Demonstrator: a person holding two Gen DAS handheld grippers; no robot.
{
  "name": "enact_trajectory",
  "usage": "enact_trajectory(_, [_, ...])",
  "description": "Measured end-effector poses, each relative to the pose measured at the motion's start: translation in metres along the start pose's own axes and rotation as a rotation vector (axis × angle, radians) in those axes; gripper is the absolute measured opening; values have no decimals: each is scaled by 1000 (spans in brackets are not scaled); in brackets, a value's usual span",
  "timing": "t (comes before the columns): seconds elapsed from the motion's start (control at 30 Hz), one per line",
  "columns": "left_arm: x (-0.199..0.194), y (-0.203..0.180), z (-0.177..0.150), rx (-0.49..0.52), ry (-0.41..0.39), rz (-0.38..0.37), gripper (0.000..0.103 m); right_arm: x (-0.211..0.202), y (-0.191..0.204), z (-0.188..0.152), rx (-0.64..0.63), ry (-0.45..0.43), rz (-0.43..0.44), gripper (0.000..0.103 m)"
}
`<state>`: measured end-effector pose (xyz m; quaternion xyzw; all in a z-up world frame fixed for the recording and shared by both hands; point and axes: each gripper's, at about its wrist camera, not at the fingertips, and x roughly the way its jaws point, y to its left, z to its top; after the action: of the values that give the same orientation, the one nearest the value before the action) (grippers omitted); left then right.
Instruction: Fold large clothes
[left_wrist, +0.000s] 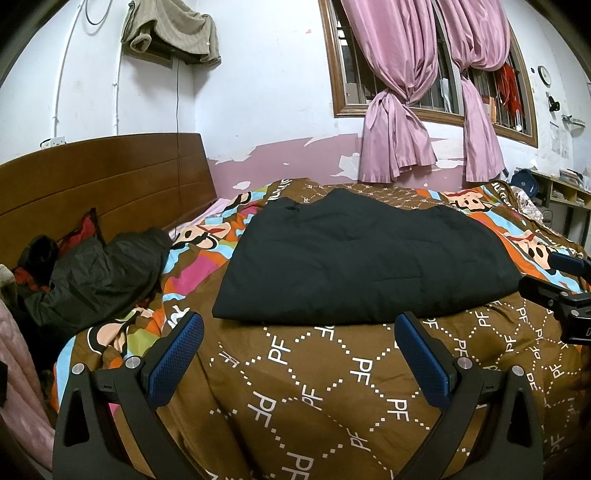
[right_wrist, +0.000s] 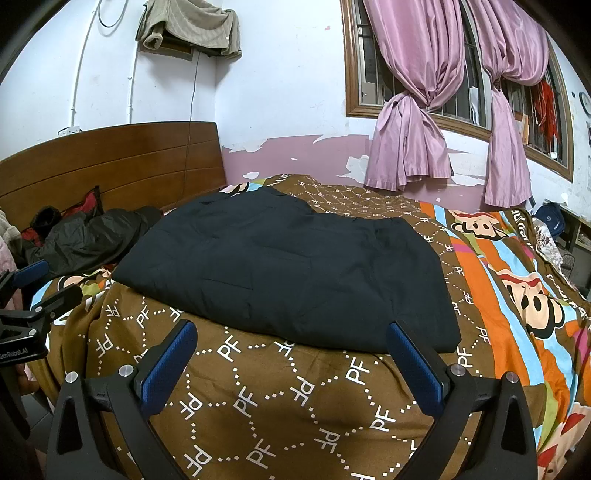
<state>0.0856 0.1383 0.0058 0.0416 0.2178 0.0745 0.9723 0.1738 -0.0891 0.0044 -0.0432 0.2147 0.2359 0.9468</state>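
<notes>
We are viewing the dark navy, padded, folded garment (left_wrist: 365, 258) lying flat on the brown patterned quilt (left_wrist: 332, 387) of the bed, in the middle, just beyond both tools. Its far edge is blending into the quilt pattern, and its type is hard to make out. A crumpled black jacket (left_wrist: 99, 273) is lying well apart at the wooden headboard (left_wrist: 103, 177); items beneath it are partly hidden. We are holding the left tool (left_wrist: 299, 350) low over the quilt's near edge, its blue-padded fingers (left_wrist: 177, 354) spread wide and gripping nothing. We are holding the right tool (right_wrist: 291, 354) likewise, level, fingers apart and empty, just short of the garment's near edge. Each tool is appearing cut off at the other view's edge.
</notes>
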Motion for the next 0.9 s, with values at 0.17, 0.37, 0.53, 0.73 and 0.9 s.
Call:
enact_trajectory(0.17, [0, -1, 0, -2, 1, 0, 101, 1, 0, 1, 0, 1, -1, 103])
enact_trajectory(0.37, [0, 0, 0, -9, 5, -1, 101, 0, -1, 1, -1, 1, 1, 103])
enact_trajectory(0.53, [1, 2, -2, -29, 18, -9, 101, 1, 0, 1, 0, 1, 0, 103])
enact_trajectory(0.73, [-2, 0, -2, -32, 17, -11, 101, 0, -1, 1, 0, 2, 0, 103])
enact_trajectory(0.9, [-5, -4, -3, -9, 0, -10, 101, 0, -1, 1, 0, 2, 0, 103])
